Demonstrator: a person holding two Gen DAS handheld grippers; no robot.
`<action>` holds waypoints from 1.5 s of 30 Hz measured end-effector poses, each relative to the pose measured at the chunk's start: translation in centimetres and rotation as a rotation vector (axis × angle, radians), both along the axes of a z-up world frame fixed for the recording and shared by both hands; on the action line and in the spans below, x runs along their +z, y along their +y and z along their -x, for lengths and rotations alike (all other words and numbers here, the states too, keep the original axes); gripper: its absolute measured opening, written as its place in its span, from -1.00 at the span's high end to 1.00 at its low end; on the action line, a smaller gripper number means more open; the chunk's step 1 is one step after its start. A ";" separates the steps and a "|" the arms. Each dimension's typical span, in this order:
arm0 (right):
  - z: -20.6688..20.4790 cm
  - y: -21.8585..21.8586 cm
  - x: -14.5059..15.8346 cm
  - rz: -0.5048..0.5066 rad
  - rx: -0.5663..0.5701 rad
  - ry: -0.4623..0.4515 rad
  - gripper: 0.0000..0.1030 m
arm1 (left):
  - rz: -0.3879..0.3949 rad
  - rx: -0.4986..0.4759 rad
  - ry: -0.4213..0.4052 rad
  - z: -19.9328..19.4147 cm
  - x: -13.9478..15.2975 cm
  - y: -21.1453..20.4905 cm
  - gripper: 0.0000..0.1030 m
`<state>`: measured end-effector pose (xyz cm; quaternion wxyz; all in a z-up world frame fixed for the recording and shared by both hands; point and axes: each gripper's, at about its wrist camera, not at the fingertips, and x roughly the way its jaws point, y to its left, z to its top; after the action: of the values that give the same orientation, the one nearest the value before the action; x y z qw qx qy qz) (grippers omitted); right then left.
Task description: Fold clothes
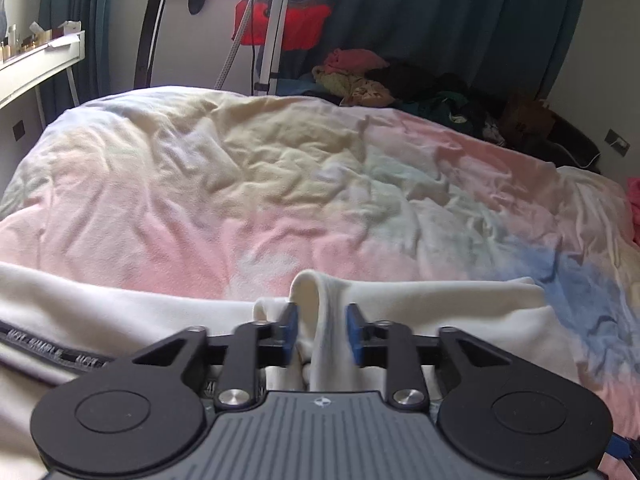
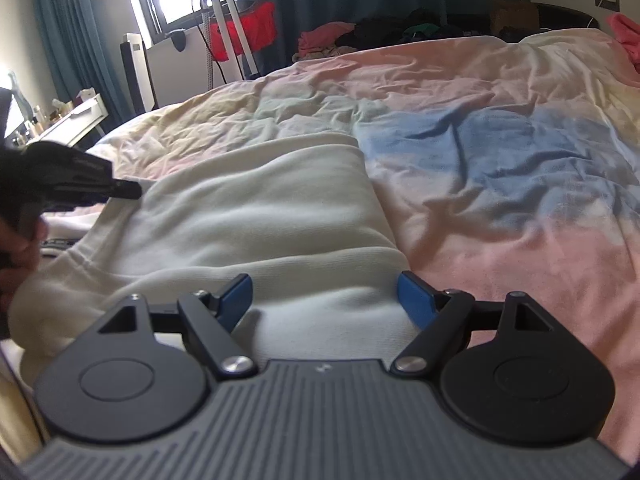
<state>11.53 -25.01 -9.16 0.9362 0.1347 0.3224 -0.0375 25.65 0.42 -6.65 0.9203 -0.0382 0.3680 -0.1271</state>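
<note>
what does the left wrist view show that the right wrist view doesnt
Only the left wrist view shows the left gripper from behind, a raised fold of the cream garment between its blue pads, and a dark printed band on the cloth.

Only the right wrist view shows the right gripper with jaws spread wide above the garment, the left gripper from the side, and the hand holding it.

Both show the cream garment on the pastel bedspread, the clothes pile, the red cloth and teal curtains.
</note>
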 end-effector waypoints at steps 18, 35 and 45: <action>4.3 2.0 5.0 -0.046 0.093 -0.147 -0.57 | 0.034 -0.007 -0.258 20.5 4.3 3.2 -0.40; 3.6 5.3 3.1 0.100 0.106 -0.168 -0.57 | 0.213 0.154 -0.108 18.6 3.6 10.0 -0.51; 3.1 6.6 1.6 0.124 0.132 -0.102 -0.57 | 0.520 0.566 0.107 16.8 1.6 23.7 -0.67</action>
<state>8.40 -18.45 -7.59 0.9583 0.0566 0.2797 0.0111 8.82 24.15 -5.06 0.8582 -0.3767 0.3458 0.0450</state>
